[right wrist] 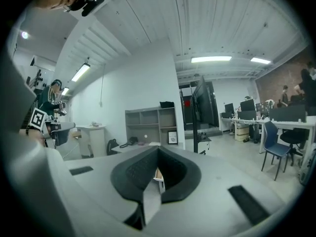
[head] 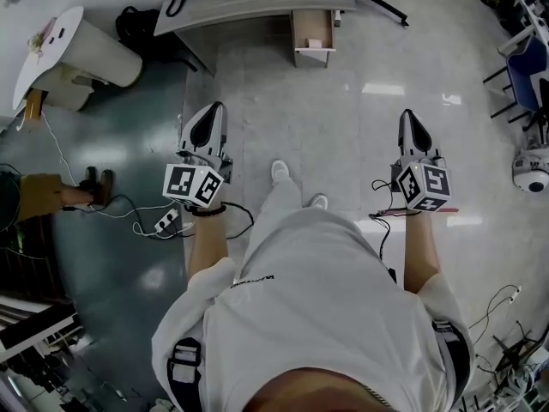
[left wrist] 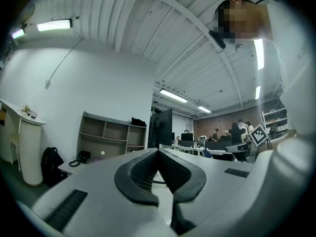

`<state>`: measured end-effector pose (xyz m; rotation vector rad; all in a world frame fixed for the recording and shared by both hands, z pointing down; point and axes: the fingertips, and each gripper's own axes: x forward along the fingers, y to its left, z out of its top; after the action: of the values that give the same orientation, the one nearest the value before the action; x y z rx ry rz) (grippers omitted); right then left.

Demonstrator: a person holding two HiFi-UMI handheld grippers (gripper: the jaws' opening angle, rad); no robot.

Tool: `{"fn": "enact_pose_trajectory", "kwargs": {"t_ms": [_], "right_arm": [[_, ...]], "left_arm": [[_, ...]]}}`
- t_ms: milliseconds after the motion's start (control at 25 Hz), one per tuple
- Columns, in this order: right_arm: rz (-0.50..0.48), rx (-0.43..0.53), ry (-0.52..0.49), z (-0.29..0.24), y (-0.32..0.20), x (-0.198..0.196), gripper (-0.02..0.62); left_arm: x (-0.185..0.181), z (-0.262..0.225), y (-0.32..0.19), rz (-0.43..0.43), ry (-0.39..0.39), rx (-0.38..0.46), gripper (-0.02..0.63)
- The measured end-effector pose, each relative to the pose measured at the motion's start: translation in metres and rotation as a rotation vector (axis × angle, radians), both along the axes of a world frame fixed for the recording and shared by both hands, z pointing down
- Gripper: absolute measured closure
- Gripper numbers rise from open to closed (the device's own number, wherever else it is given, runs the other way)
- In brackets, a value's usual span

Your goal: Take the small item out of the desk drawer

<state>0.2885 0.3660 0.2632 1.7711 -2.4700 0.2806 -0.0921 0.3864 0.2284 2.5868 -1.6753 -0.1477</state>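
In the head view a grey desk [head: 249, 3] stands far ahead across the floor. Its wooden drawer [head: 313, 34] is pulled open toward me; what lies inside is too small to make out. My left gripper [head: 206, 127] and right gripper [head: 414, 131] are held out at waist height, well short of the desk. Both are shut with nothing between the pads. In the left gripper view the left gripper [left wrist: 158, 151] has its jaws meeting in a point, aimed at the desk's shelf unit [left wrist: 111, 137]. The right gripper [right wrist: 158, 149] is likewise shut and faces the desk [right wrist: 140, 144].
A white round-topped stand [head: 60, 54] and a black backpack [head: 141, 24] sit left of the desk. A power strip with cables [head: 163, 221] lies on the floor by my left arm. A blue chair [head: 523, 71] and a white round device [head: 532, 170] are at the right.
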Motion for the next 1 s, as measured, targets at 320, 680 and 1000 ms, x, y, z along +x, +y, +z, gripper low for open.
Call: {"fn": "enact_pose_trajectory", "kwargs": {"t_ms": [320,680,1000], "right_arm": [[0.014,-0.001,-0.006,0.008,-0.028,-0.018,0.594],[0.069,-0.006,0.016,0.007,-0.099,-0.049,0.594],[0.11,0.004,0.017,0.0,-0.176,-0.094,0.594]], "left_arm": [[-0.018,0.007,-0.029,-0.005,0.021,0.001,0.607],[-0.044,0.014,-0.126,0.056,0.059,0.012,0.606],[-0.085,0.012,-0.221,0.107,0.08,0.03,0.606]]}}
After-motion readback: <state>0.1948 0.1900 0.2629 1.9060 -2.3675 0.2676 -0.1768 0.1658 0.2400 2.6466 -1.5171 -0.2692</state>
